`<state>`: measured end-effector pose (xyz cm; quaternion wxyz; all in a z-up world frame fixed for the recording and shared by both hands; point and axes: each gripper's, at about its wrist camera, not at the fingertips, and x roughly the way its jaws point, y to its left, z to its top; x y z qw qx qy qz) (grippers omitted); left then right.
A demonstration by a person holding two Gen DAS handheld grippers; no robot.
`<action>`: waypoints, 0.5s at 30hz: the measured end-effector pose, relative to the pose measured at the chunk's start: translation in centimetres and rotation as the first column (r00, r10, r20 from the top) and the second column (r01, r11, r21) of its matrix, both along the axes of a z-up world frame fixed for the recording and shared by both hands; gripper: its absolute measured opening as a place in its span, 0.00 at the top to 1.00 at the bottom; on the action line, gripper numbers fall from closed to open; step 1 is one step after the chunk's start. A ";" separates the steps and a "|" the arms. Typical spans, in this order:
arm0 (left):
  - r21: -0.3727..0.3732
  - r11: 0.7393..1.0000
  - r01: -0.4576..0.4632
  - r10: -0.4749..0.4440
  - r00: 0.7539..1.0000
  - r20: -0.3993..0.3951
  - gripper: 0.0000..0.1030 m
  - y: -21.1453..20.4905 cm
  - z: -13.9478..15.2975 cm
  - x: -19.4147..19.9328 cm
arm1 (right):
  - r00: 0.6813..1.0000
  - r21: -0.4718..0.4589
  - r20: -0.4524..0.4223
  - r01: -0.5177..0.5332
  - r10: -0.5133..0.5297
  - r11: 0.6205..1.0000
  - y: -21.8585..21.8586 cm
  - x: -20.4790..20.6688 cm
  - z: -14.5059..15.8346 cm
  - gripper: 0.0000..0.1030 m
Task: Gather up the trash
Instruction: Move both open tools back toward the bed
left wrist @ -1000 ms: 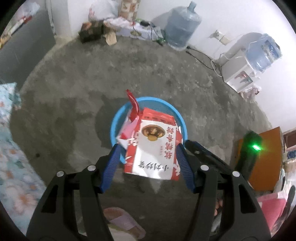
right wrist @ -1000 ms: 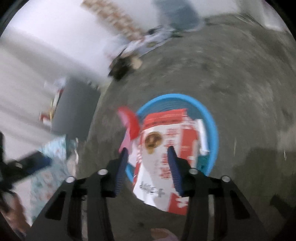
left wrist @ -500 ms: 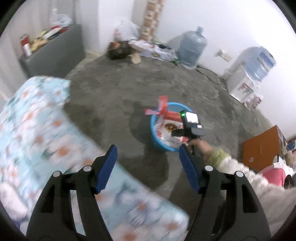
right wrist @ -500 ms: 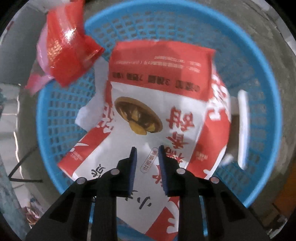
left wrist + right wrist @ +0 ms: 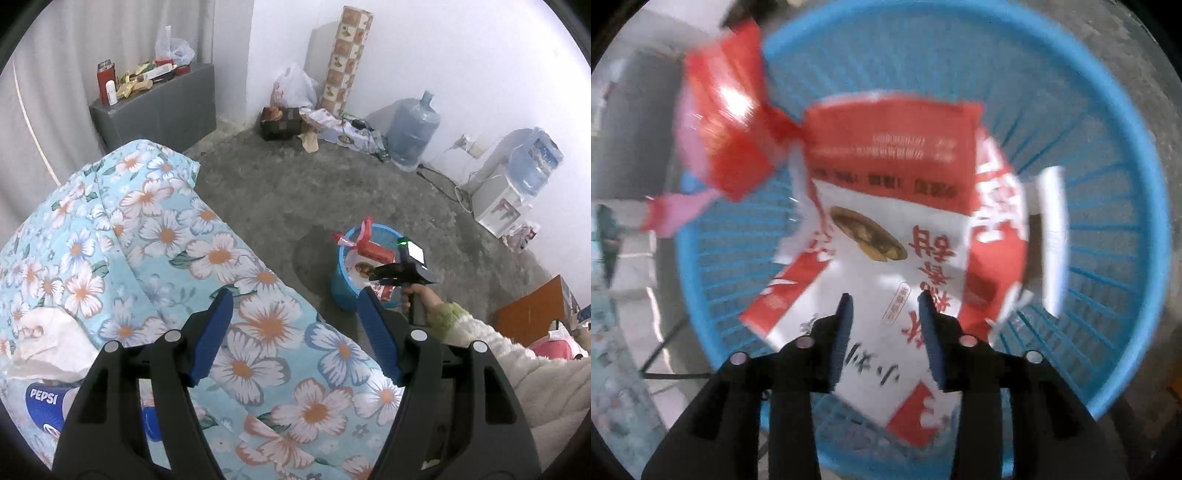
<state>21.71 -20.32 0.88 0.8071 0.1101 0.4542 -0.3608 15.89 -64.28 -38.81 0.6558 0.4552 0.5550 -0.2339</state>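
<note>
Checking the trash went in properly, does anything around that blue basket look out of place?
Yes: the red wrapper hangs over the blue basket's rim, half outside, and the big red-and-white food bag lies tilted, not settled flat.

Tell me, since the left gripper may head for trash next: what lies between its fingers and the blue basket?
In the left wrist view, the flowered blanket fills the near stretch under the left gripper; beyond it, bare concrete floor runs to the blue basket.

Left gripper [image 5: 295,317] open, empty; right gripper [image 5: 884,297] jaws just reopening, angled down.
</note>
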 end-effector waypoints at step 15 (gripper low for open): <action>-0.032 0.998 -0.056 0.055 0.998 -0.030 0.35 2.5 -0.1 -0.2 | 0.973 -0.233 0.222 -0.003 0.056 0.973 -4.7 7.2 13.1 0.36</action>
